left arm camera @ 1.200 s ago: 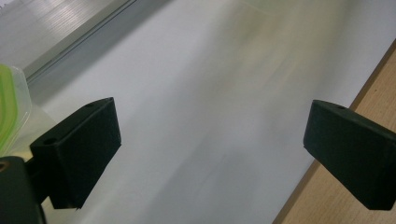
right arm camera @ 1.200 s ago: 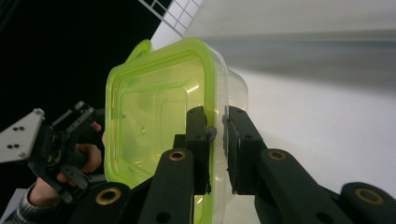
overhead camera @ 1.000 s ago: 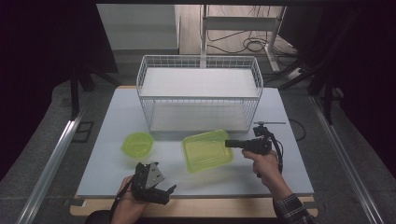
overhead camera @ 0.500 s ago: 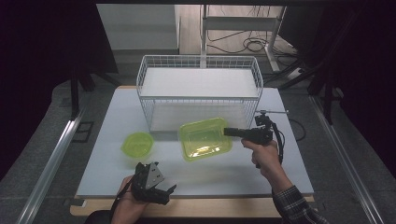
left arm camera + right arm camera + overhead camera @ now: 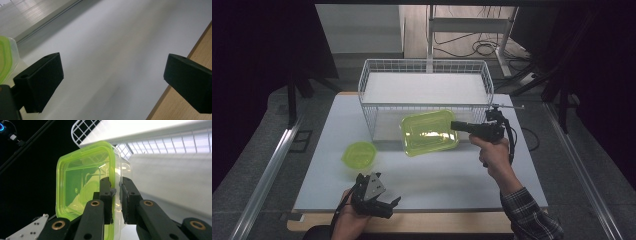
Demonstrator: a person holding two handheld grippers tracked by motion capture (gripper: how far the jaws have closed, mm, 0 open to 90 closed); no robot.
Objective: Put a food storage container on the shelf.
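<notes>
Counter (image 5: 452, 172): white, frame centre.
Basket (image 5: 426, 82): just above my lidded tub (image 5: 428, 132).
Right gripper (image 5: 455, 125): jaws pinching tub's right rim.
Left gripper (image 5: 394, 204): jaws spread, idle, lower left.

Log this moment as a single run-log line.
right gripper: shut on green-lidded container, held above table before wire basket | left gripper: open, at near table edge | small round green container: on table

The box (image 5: 429, 132) at centre is clear with a lime-green lid; the bowl (image 5: 359, 154) at lower left is the same lime green. The basket (image 5: 426, 86) at upper centre is white wire in a square grid. The table (image 5: 437, 172) is pale grey-white with a tan wood edge. Both grippers, left (image 5: 377, 200) and right (image 5: 458, 125), are black. The sleeve (image 5: 532, 220) at lower right is dark plaid.
</notes>
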